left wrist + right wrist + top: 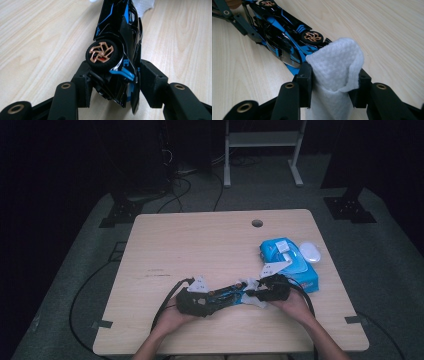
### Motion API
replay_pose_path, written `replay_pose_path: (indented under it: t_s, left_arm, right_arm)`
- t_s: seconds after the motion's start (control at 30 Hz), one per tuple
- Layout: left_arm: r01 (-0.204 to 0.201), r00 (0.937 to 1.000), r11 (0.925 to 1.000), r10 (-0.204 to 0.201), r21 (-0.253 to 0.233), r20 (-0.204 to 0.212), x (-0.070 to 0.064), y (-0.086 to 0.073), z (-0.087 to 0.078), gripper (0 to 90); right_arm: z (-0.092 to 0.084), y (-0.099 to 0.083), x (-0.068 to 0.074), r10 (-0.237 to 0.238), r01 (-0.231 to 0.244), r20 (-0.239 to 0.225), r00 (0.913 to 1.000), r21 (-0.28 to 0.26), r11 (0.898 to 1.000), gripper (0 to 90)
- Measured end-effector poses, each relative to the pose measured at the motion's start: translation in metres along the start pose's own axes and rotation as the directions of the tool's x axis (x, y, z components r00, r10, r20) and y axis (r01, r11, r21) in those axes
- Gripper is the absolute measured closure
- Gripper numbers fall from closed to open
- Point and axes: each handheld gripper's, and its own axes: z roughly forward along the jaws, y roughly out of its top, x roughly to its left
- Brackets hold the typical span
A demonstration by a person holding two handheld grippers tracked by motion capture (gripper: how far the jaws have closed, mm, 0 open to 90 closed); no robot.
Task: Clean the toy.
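Nearest my lens, the right gripper (331, 86) has its two black jaws clamped on a folded white wipe (335, 72); the pads press into the cloth from both sides and the fold stands up between them. I record this gripper as grasping the wipe. The wipe's top edge sits just beside the blue and black toy car (284, 42), directly ahead of the jaws; whether cloth and car body touch I cannot tell.

The left gripper (113, 83) is clenched on one end of the same toy car (117, 47). Its pads bear on the car's flanks, with a black tyre and copper-coloured wheel (102, 53) directly above the jaw tips. The car lies tilted on its side within this grip, its length running away from the jaws toward the wipe.

From the high view, I see both hands low at the near edge of the wooden table (200, 240), with the left gripper (212, 301) and right gripper (256, 295) facing each other and the car (231, 295) spanning the gap between them. Beyond the right gripper, just beside it, lies a blue wipe packet (290, 262), and a white oval object (310, 252) rests just past the packet.
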Motion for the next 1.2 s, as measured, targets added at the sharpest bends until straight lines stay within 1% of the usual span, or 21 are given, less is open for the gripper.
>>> replay_pose_path:
  t_s: [0.03,0.13,0.2,0.27,0.3,0.33,0.4,0.47,0.57,0.63,0.67,0.7,0.73,0.87,0.9,0.93,1.0,1.03,1.07,1.13,1.2]
  left_arm:
    - [0.007,1.0000,1.0000,-0.007,-0.004,0.005,-0.001,-0.001,0.000,46.6]
    - [-0.009,0.9999,0.9999,0.008,0.008,0.011,-0.004,-0.001,0.000,47.0]
    - [-0.026,0.9994,0.9997,0.025,0.006,0.023,-0.007,-0.001,-0.002,49.0]
    - [-0.027,0.9992,0.9995,0.027,-0.018,0.030,-0.008,0.000,-0.005,52.1]
    - [-0.031,0.9992,0.9992,0.032,-0.026,0.024,-0.009,0.001,-0.006,54.9]
    - [-0.034,0.9992,0.9992,0.034,-0.023,0.020,-0.009,0.001,-0.007,56.8]
    - [-0.025,0.9994,0.9991,0.026,-0.034,0.025,-0.008,-0.001,-0.007,57.4]
    - [-0.024,0.9995,0.9988,0.025,-0.042,0.018,-0.009,-0.001,-0.007,57.8]
    - [-0.042,0.9990,0.9981,0.041,-0.044,-0.018,-0.009,0.002,-0.004,58.2]
    - [-0.038,0.9985,0.9981,0.036,-0.047,-0.041,-0.007,0.004,-0.002,58.2]
    - [-0.033,0.9983,0.9977,0.031,-0.059,-0.050,-0.006,0.005,0.000,58.2]
    - [-0.030,0.9981,0.9978,0.027,-0.059,-0.056,-0.005,0.006,0.001,58.2]
    - [-0.029,0.9981,0.9979,0.026,-0.057,-0.055,-0.003,0.007,0.001,58.2]
    - [-0.029,0.9986,0.9974,0.026,-0.067,-0.046,-0.001,0.006,0.002,58.2]
    - [-0.016,0.9991,0.9971,0.013,-0.074,-0.040,-0.001,0.005,0.002,58.2]
    - [-0.014,0.9992,0.9970,0.011,-0.077,-0.039,0.000,0.004,0.001,58.3]
    - [-0.017,0.9994,0.9969,0.015,-0.077,-0.032,0.002,0.003,0.000,58.3]
    - [-0.013,0.9994,0.9966,0.011,-0.082,-0.032,0.002,0.003,0.001,58.3]
    - [-0.024,0.9992,0.9970,0.022,-0.074,-0.033,0.002,0.003,0.000,58.3]
    - [-0.029,0.9990,0.9970,0.027,-0.071,-0.035,0.002,0.003,0.000,58.3]
    - [-0.035,0.9988,0.9969,0.033,-0.070,-0.036,0.002,0.004,0.001,58.3]
  right_arm:
    - [-0.003,0.000,0.001,0.005,-0.005,0.007,1.0000,0.002,1.000,63.9]
    - [-0.014,0.001,0.002,0.024,-0.023,0.038,0.9990,-0.022,0.999,70.9]
    - [-0.021,0.004,0.004,0.043,-0.041,0.028,0.9987,-0.044,0.998,76.1]
    - [-0.024,0.009,0.008,0.043,-0.042,0.021,0.9989,-0.059,0.997,78.6]
    - [-0.024,0.011,0.011,0.044,-0.043,0.012,0.9990,-0.062,0.997,79.2]
    - [-0.023,0.014,0.014,0.036,-0.035,0.016,0.9992,-0.064,0.997,79.8]
    - [-0.019,0.019,0.019,0.028,-0.027,0.008,0.9996,-0.072,0.997,80.5]
    - [-0.014,0.022,0.023,0.021,-0.020,0.012,0.9997,-0.078,0.997,81.0]
    - [-0.007,0.028,0.027,0.031,-0.031,0.001,0.9995,-0.089,0.996,81.5]
    - [-0.001,0.033,0.030,0.028,-0.028,-0.004,0.9996,-0.086,0.996,81.6]
    - [0.003,0.036,0.032,0.027,-0.028,-0.008,0.9996,-0.086,0.996,81.7]
    - [0.008,0.040,0.033,0.021,-0.022,-0.019,0.9996,-0.095,0.995,81.7]
    - [0.014,0.044,0.036,0.030,-0.033,-0.033,0.9990,-0.100,0.994,81.7]
    - [0.038,0.056,0.049,0.016,-0.027,-0.092,0.9956,-0.116,0.993,81.8]
    - [0.042,0.057,0.051,0.015,-0.026,-0.094,0.9954,-0.115,0.993,81.8]
    - [0.044,0.057,0.052,0.007,-0.018,-0.088,0.9961,-0.117,0.993,81.8]
    - [0.043,0.056,0.050,0.013,-0.021,-0.073,0.9973,-0.120,0.993,81.8]
    - [0.041,0.055,0.048,0.011,-0.016,-0.048,0.9988,-0.120,0.993,81.8]
    - [0.038,0.053,0.045,0.013,-0.016,-0.025,0.9996,-0.116,0.993,81.9]
    - [0.032,0.049,0.038,0.027,-0.026,0.009,0.9996,-0.110,0.994,81.9]
    - [0.029,0.047,0.034,0.042,-0.041,0.009,0.9991,-0.114,0.993,81.9]
